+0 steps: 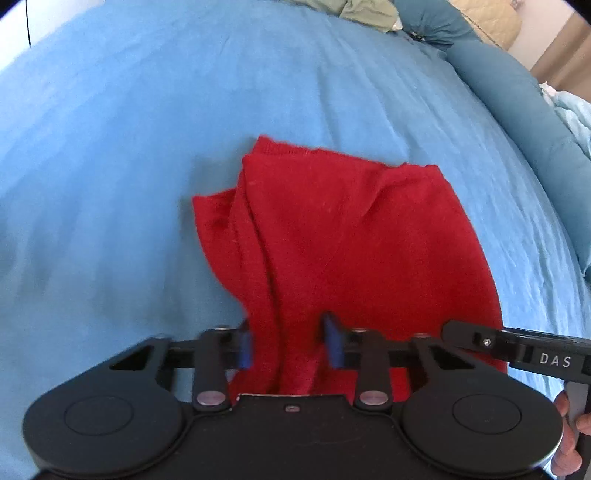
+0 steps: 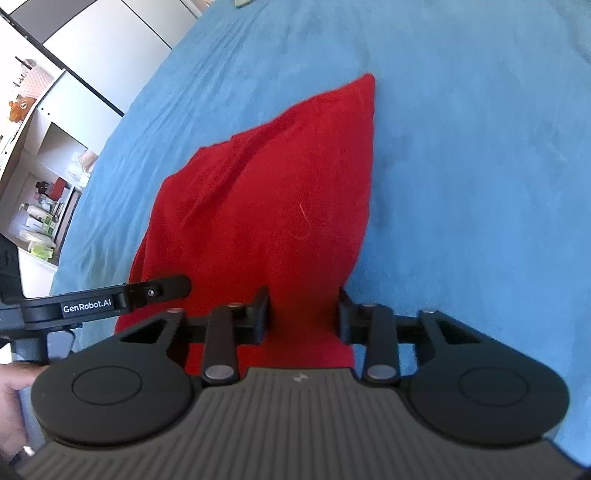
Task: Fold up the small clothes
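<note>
A red knit garment (image 1: 332, 236) lies partly folded on the blue bedspread (image 1: 147, 129). My left gripper (image 1: 290, 341) is open, its blue pads on either side of the garment's near edge, cloth between them. In the right wrist view the same red garment (image 2: 280, 206) runs away from me; my right gripper (image 2: 303, 314) is open with the near edge between its black fingers. The right gripper's body shows at the right in the left wrist view (image 1: 517, 347), and the left gripper's body shows at the left in the right wrist view (image 2: 110, 299).
A green garment (image 1: 362, 11) lies at the far end of the bed. A teal pillow or duvet roll (image 1: 517, 99) runs along the right side. White shelves with small items (image 2: 40, 184) stand beyond the bed's left edge.
</note>
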Demonstrator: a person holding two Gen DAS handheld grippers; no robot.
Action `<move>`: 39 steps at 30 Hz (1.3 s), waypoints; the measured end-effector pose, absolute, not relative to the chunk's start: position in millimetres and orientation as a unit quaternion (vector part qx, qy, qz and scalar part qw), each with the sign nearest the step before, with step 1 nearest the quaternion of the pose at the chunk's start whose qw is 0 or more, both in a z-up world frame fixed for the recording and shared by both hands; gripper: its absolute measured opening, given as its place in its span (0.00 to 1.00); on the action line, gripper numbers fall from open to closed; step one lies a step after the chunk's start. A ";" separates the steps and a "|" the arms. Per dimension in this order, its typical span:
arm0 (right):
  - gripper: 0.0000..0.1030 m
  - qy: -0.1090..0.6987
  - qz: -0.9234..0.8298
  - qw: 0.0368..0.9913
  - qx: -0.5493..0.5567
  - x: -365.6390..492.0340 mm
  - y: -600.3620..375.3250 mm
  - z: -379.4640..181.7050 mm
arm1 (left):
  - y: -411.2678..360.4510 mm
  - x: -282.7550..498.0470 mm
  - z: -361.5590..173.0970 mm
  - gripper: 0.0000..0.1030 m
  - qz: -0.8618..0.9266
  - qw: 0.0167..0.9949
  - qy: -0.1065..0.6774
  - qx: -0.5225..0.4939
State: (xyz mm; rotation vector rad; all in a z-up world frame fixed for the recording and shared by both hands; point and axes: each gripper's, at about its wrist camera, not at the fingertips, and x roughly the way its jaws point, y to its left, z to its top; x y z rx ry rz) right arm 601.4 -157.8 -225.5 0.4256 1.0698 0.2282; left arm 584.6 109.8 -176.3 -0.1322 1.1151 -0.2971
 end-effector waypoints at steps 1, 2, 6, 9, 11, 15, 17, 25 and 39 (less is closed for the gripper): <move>0.42 0.501 0.106 0.836 0.197 598.4 -158.0 -220.4 | 107.5 580.6 -170.0 0.26 -0.142 0.840 0.521 -0.057; 0.40 0.497 0.107 0.839 0.195 595.5 -157.7 -214.4 | 105.7 576.6 -164.1 0.25 -0.146 0.843 0.515 -0.053; 0.38 0.480 0.116 0.848 0.192 576.7 -166.8 -190.7 | 89.9 555.7 -146.3 0.24 -0.163 0.847 0.505 -0.031; 0.38 0.474 0.122 0.851 0.193 550.8 -182.9 -169.6 | 73.3 532.9 -134.5 0.24 -0.175 0.847 0.502 -0.027; 0.38 0.472 0.124 0.851 0.194 531.7 -194.4 -157.0 | 61.1 511.2 -125.8 0.24 -0.181 0.847 0.500 -0.028; 0.38 0.471 0.114 0.855 0.186 475.7 -221.7 -141.5 | 36.5 467.8 -116.9 0.24 -0.187 0.840 0.507 -0.049; 0.38 0.474 0.108 0.853 0.187 450.8 -234.3 -141.6 | 26.9 443.1 -120.1 0.24 -0.186 0.837 0.512 -0.057; 0.45 0.488 0.062 0.853 0.175 377.0 -273.1 -202.7 | -7.7 378.9 -165.5 0.41 -0.143 0.858 0.494 -0.008; 0.93 0.448 0.030 0.884 0.127 368.6 -294.1 -196.1 | 24.0 355.5 -174.0 0.91 -0.059 0.886 0.459 0.018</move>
